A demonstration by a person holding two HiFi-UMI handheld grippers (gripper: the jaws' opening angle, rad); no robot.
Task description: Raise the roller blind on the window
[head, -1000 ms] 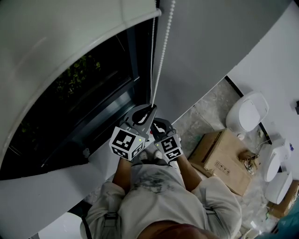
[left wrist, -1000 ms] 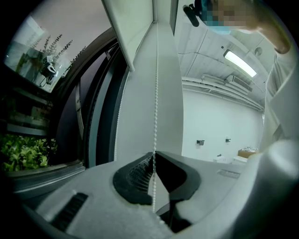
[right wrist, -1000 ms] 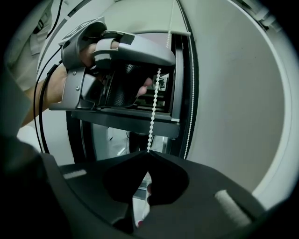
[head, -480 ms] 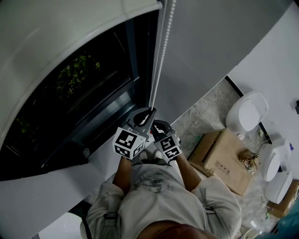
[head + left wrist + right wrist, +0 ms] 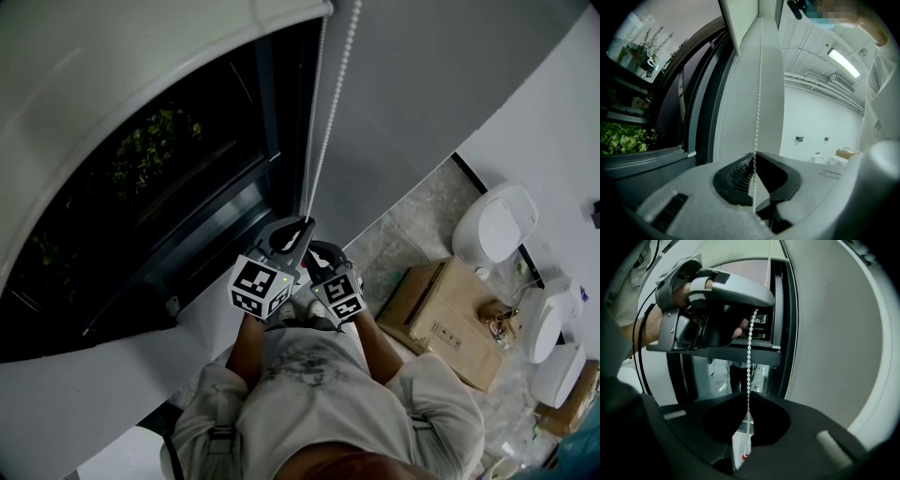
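the fingers [image 5: 736, 177] of the left gripper [image 5: 753, 157] are pressed together, with the bead chain [image 5: 758, 98] pinched at their tips and no gap between the ribbed pads. the fingers [image 5: 771, 406] of the right gripper [image 5: 747, 394] are closed the same way, meeting on the same strand of chain. from there the chain runs straight up to the left gripper, so the left one grips higher and the right one just under it.

from the head view, both grippers sit close together by the lower right corner of the window [image 5: 178, 197], the left one nearer the glass. the chain rises from them along the window's right edge, and a second strand hangs just beside the first.

the roller blind [image 5: 122, 84] covers the upper part of the window, with its bottom bar high up near the top of the chain. below the bar the glass is bare and dark, and green plants [image 5: 155, 141] show through it on the far side.

a cardboard box [image 5: 441, 323] sits on the floor well apart from the window, off to its right. white rounded objects [image 5: 497, 225] stand near the box. the person stands directly below the window's right corner, arms raised toward the chain.
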